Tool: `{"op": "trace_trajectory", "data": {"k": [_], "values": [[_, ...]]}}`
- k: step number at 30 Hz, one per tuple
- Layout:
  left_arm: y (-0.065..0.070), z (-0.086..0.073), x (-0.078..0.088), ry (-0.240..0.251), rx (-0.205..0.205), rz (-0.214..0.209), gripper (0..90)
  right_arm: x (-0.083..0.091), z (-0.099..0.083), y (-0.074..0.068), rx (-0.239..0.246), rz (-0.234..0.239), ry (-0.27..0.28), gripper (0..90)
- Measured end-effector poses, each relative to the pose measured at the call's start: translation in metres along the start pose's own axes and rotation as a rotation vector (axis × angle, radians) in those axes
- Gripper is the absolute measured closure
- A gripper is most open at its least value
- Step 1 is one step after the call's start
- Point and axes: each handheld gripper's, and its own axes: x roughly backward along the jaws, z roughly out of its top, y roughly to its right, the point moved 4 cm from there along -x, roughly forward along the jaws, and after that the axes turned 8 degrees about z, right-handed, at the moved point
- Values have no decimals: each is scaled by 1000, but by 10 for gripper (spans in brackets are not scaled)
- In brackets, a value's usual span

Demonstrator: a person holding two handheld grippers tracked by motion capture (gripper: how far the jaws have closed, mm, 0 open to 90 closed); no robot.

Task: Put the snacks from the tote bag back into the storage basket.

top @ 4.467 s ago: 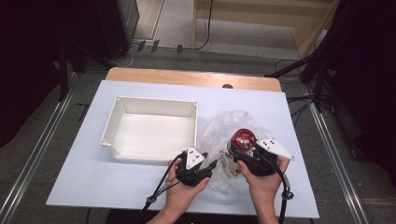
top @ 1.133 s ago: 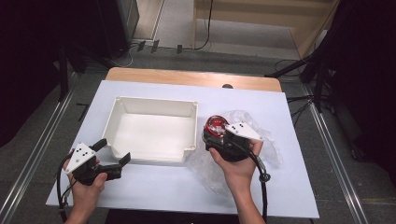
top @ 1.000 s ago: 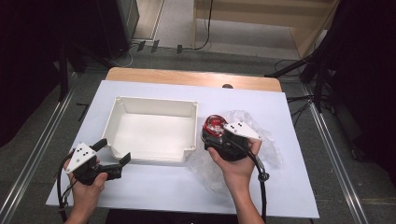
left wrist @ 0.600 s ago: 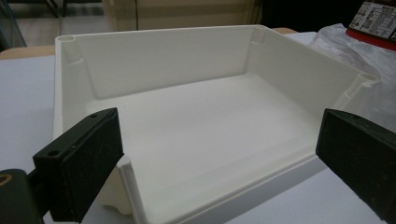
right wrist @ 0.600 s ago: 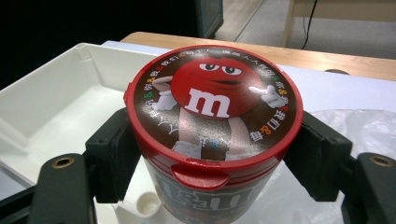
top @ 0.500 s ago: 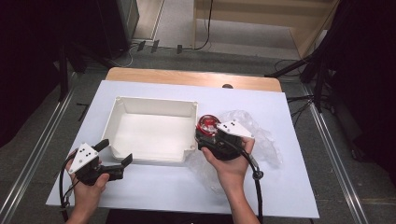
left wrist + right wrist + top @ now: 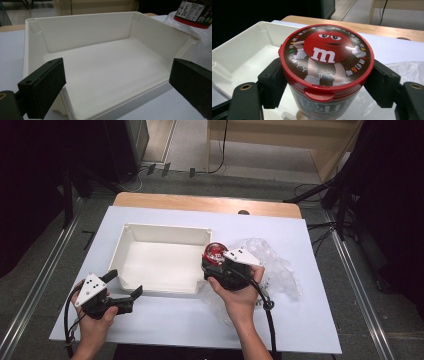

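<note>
Between the right gripper's pads: candy tub, clamped, red lid printed with a white "m" character, held at the right edge of the white tray. Left gripper open, empty, at the tray's near corner. Crinkled plastic bag alongside; white tabletop, wood strip beyond, grey floor.

The tub looks like plastic, with a glossy printed lid. The tray is smooth matt white plastic. The bag is crinkled clear film, and the worktop is matt white with a wooden edge.
</note>
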Motion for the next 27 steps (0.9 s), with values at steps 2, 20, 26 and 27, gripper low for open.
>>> {"op": "trace_trajectory", "data": {"k": [2, 20, 26, 27], "values": [[0, 0, 0, -1, 1, 0, 9, -2, 0, -1, 3, 0, -1, 257], [1, -1, -1, -8, 8, -2, 9, -16, 1, -12, 4, 21, -9, 257], [0, -1, 0, -10, 7, 0, 9, -20, 2, -16, 12, 30, -15, 257], [0, -1, 0, -10, 6, 1, 9, -21, 2, -16, 13, 31, -16, 257]]}}
